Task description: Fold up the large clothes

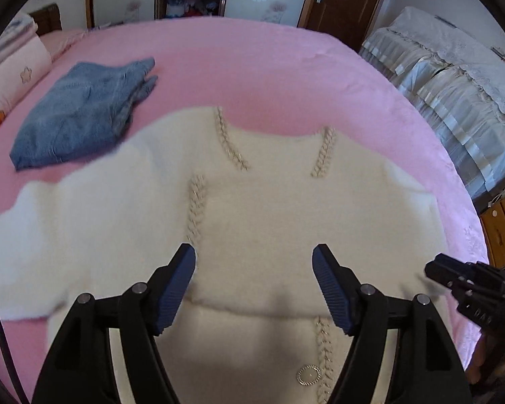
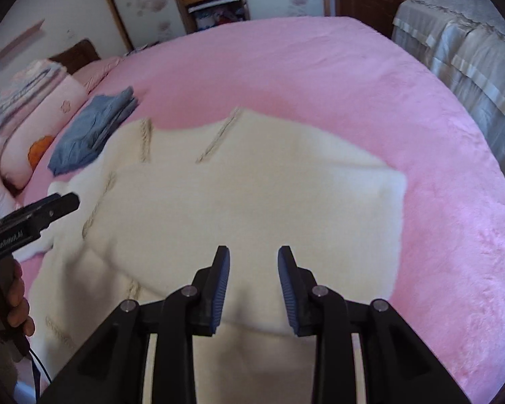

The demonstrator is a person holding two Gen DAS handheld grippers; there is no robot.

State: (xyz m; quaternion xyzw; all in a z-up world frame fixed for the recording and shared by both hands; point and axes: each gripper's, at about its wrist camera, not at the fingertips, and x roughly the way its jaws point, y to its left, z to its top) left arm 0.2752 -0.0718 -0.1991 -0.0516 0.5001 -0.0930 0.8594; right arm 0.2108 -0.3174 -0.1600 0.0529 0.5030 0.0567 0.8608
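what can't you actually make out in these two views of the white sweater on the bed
- White sweater: its near hem, cut off by the bottom edge and covered by the left gripper in the left wrist view.
- Its far sleeve, partly behind the left gripper's side in the right wrist view.
- Folded blue garment: type unclear, too bunched.
- Right gripper: whether its pads touch the fabric, blurred.

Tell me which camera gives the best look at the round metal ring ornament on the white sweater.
The left wrist view. There the round metal ring lies sharp and unobstructed on the white sweater, beside the braided trim near the bottom of the picture. In the right wrist view the sweater is blurred and no ring can be made out.
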